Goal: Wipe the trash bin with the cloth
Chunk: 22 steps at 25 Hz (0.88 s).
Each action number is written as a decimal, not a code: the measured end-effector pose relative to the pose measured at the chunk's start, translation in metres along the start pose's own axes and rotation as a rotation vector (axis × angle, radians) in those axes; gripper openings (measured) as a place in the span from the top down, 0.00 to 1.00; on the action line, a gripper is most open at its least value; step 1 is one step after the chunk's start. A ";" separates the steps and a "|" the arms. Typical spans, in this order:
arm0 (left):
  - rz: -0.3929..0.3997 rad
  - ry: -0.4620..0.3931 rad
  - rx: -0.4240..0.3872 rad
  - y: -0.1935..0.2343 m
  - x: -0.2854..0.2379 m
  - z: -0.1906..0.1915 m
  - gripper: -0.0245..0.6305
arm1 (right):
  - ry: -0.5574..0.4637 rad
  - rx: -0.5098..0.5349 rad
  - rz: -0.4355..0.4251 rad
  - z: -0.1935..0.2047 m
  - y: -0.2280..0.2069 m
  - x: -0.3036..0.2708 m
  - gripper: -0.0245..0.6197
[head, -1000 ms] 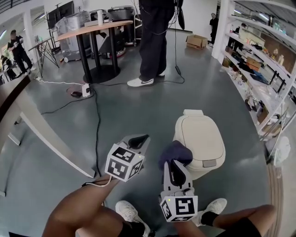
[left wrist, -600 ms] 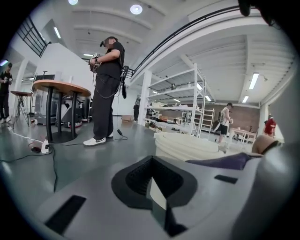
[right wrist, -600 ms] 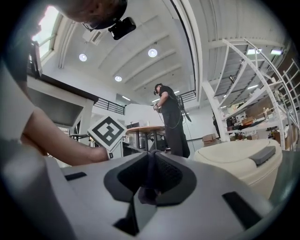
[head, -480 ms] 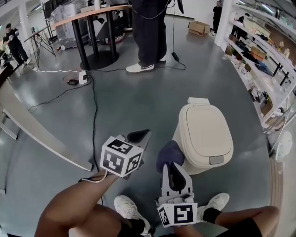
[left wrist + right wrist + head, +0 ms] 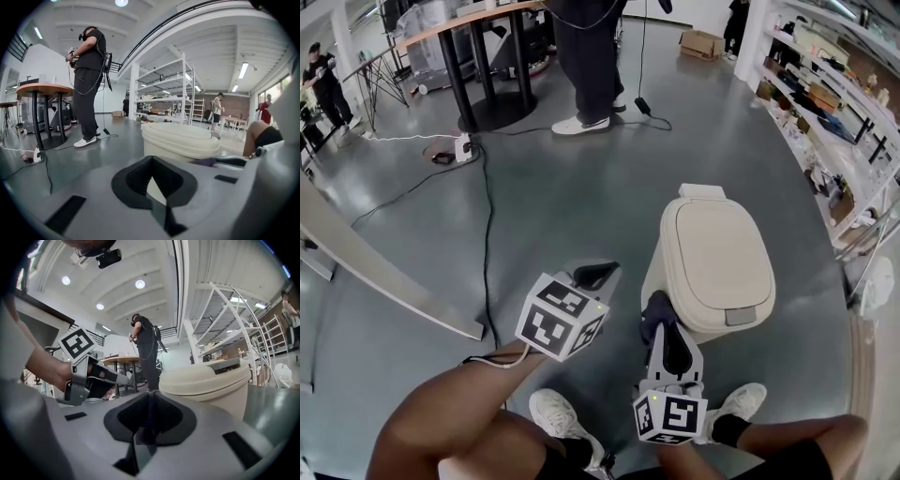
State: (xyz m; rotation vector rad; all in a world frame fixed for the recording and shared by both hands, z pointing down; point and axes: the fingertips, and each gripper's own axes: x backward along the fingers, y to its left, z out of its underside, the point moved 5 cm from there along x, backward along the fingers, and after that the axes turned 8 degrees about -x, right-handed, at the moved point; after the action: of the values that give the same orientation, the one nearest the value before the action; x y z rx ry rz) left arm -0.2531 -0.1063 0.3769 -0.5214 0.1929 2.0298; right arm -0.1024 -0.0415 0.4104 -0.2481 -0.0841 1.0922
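Here the right gripper (image 5: 664,326) pinches the cloth (image 5: 653,306) against the trash bin (image 5: 717,253), below its lid edge; left gripper (image 5: 598,274) closed, empty.

cloth (image 5: 653,304) mostly behind right gripper (image 5: 665,324) | standing person (image 5: 581,56) cut at top edge

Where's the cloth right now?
In the head view it is low and centre: the dark cloth is pinched in the right gripper, against the side of the cream trash bin.
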 end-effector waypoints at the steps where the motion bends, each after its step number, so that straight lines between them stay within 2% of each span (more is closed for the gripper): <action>1: 0.001 0.006 -0.002 0.000 -0.001 0.001 0.97 | 0.002 -0.001 0.010 0.001 -0.002 -0.001 0.88; 15: 0.022 0.044 -0.004 -0.005 -0.007 0.009 0.97 | 0.072 0.024 0.092 0.039 -0.019 -0.007 0.88; 22: 0.018 0.041 0.001 -0.002 -0.007 0.010 0.97 | 0.156 0.072 0.132 0.086 -0.028 -0.013 0.88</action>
State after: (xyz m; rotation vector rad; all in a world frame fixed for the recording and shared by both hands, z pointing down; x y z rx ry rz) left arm -0.2511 -0.1080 0.3889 -0.5627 0.2236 2.0374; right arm -0.1009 -0.0517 0.5010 -0.2761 0.1122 1.2008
